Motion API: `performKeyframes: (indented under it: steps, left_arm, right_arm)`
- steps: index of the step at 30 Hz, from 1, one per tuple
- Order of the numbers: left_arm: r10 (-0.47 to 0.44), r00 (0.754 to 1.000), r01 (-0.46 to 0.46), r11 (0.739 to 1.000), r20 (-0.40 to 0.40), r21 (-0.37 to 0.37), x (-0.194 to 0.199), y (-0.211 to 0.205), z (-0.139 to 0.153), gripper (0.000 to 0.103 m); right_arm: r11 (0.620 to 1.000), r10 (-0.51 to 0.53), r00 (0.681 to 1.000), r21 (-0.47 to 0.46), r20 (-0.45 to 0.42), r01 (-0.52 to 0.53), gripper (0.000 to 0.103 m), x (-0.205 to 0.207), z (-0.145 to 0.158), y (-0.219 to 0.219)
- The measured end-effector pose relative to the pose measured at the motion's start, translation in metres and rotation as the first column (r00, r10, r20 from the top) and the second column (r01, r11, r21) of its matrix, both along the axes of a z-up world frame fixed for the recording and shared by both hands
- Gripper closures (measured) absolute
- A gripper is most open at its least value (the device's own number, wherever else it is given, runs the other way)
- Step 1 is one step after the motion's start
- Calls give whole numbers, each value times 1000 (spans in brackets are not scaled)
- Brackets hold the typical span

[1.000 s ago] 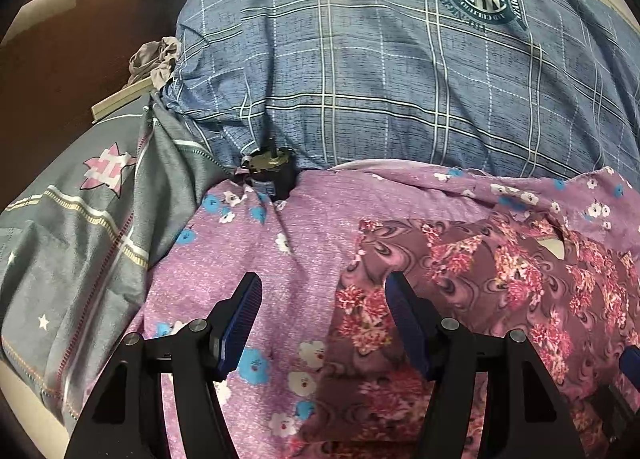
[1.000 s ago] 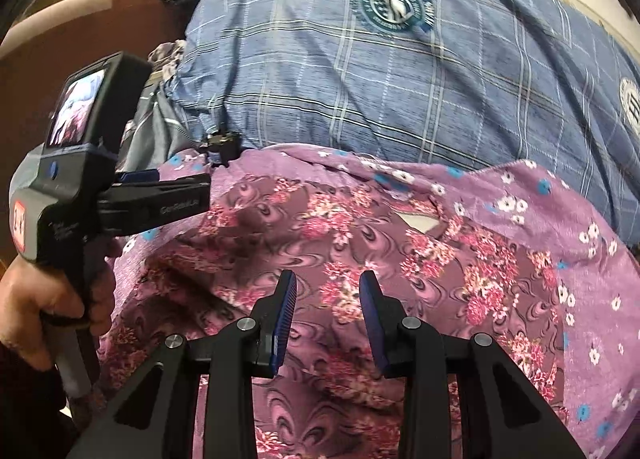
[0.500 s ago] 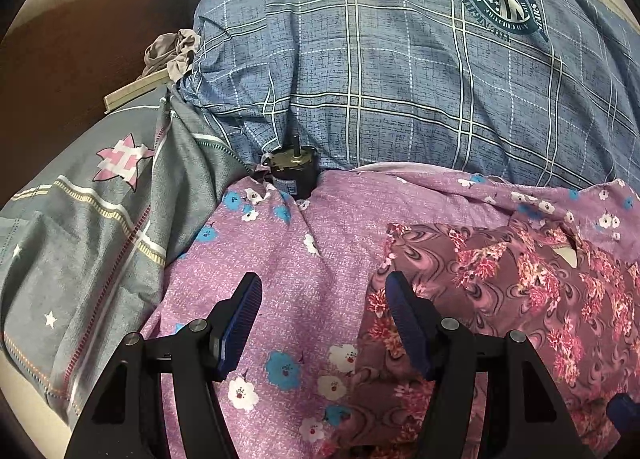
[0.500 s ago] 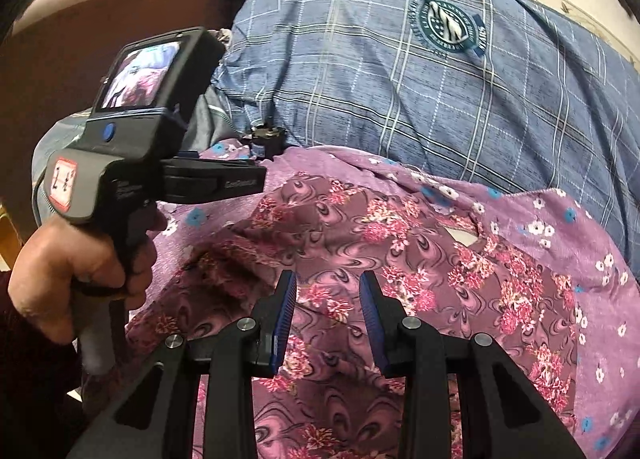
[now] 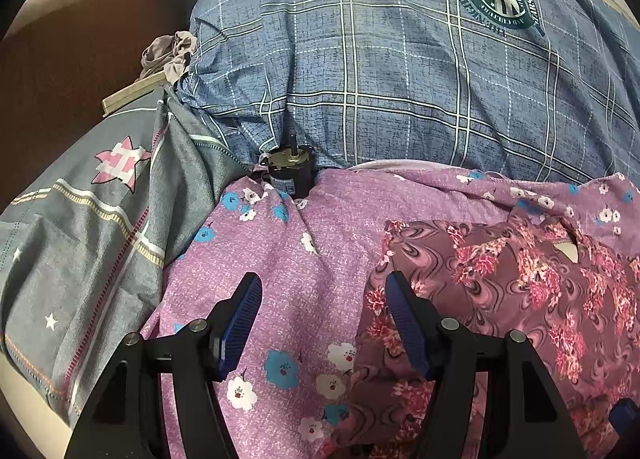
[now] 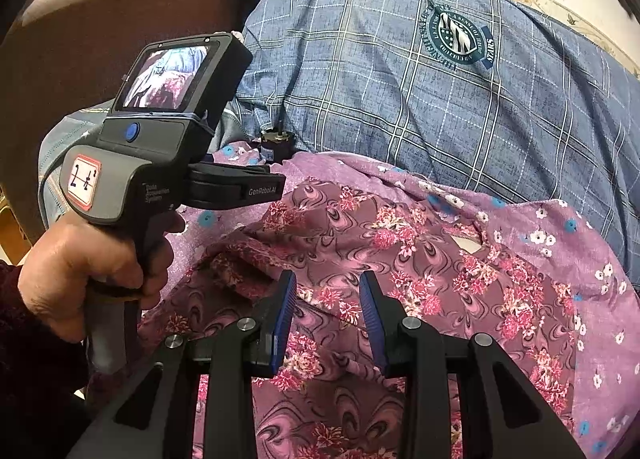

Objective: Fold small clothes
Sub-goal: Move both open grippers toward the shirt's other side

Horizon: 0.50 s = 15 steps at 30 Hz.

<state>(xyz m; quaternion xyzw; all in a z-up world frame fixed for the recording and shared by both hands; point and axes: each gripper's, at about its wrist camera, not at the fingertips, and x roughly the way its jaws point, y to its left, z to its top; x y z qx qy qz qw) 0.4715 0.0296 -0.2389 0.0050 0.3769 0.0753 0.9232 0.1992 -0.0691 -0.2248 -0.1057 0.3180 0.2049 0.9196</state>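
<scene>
A maroon floral garment lies spread on a purple flowered sheet; it also shows at the right of the left wrist view. My left gripper is open and empty, above the sheet at the garment's left edge. Its body shows in the right wrist view, held in a hand. My right gripper is open and empty, just above the middle of the garment.
A big blue plaid quilt is heaped behind the garment. A small black motor sits at its foot. A grey star-print cloth lies left. A brown headboard stands at far left.
My left gripper has moved left off the garment, so its fingers now straddle the garment's left edge. The right gripper has shifted right and back a little. Both stayed open.
</scene>
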Motion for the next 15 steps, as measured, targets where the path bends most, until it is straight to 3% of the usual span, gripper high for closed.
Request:
performKeyframes:
  steps: [8, 15]
  left_arm:
    - [-1, 1000, 1, 1000, -2, 1, 1, 0, -1, 39]
    - [-17, 1000, 17, 1000, -6, 13, -2, -1, -1, 39]
  right_arm:
    - [1000, 0, 1000, -6, 4, 0, 69, 0, 0, 0]
    - [1000, -15, 998, -21, -62, 14, 69, 12, -16, -7]
